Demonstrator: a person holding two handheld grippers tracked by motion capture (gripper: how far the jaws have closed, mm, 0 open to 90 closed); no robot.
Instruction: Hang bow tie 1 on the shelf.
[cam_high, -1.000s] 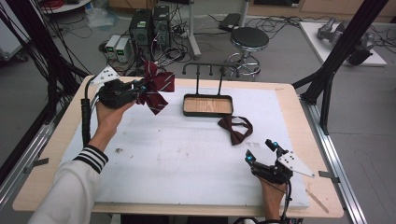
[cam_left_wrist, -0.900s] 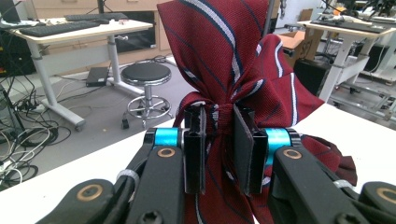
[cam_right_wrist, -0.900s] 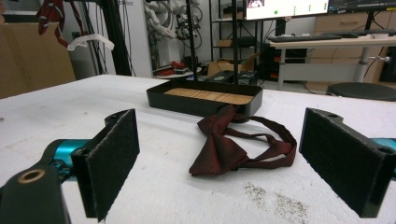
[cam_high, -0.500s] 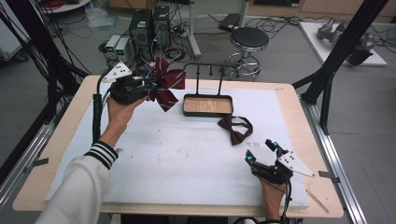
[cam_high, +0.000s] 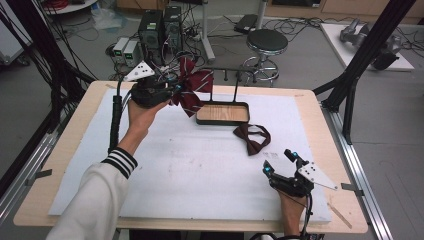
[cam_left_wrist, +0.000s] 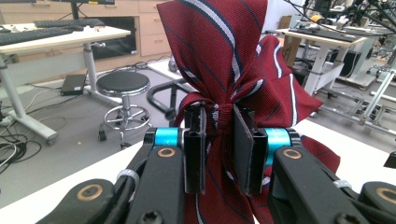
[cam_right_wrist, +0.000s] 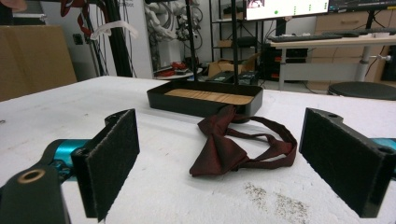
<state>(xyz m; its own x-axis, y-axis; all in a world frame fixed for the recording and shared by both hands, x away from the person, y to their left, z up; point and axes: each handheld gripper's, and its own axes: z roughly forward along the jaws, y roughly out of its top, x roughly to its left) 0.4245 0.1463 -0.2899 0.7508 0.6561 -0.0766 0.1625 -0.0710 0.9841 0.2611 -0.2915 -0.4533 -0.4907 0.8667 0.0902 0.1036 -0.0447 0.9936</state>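
A striped dark red bow tie (cam_high: 192, 90) hangs in the air at the back left, level with the black rack (cam_high: 227, 70). My left gripper (cam_high: 170, 91) is shut on its knot (cam_left_wrist: 219, 114), the striped cloth (cam_left_wrist: 219, 42) fanning out above the jaws. A plain dark red bow tie (cam_high: 252, 137) lies flat on the white mat, just right of the tray (cam_high: 222, 120). Near the front right my right gripper (cam_high: 280, 162) rests open, facing that plain bow tie (cam_right_wrist: 233, 147) from a short way off, nothing between its pads (cam_right_wrist: 112, 158).
The black tray with a wooden floor (cam_right_wrist: 252, 103) stands at the back middle under the rack's posts (cam_right_wrist: 235, 42). A white mat (cam_high: 190, 170) covers most of the wooden table (cam_high: 65, 150). A stool (cam_high: 266, 42) and computer boxes (cam_high: 160, 30) stand beyond the far edge.
My left gripper has carried the striped bow tie rightward and away from me, up toward the rack. The right gripper and the plain bow tie have stayed put.
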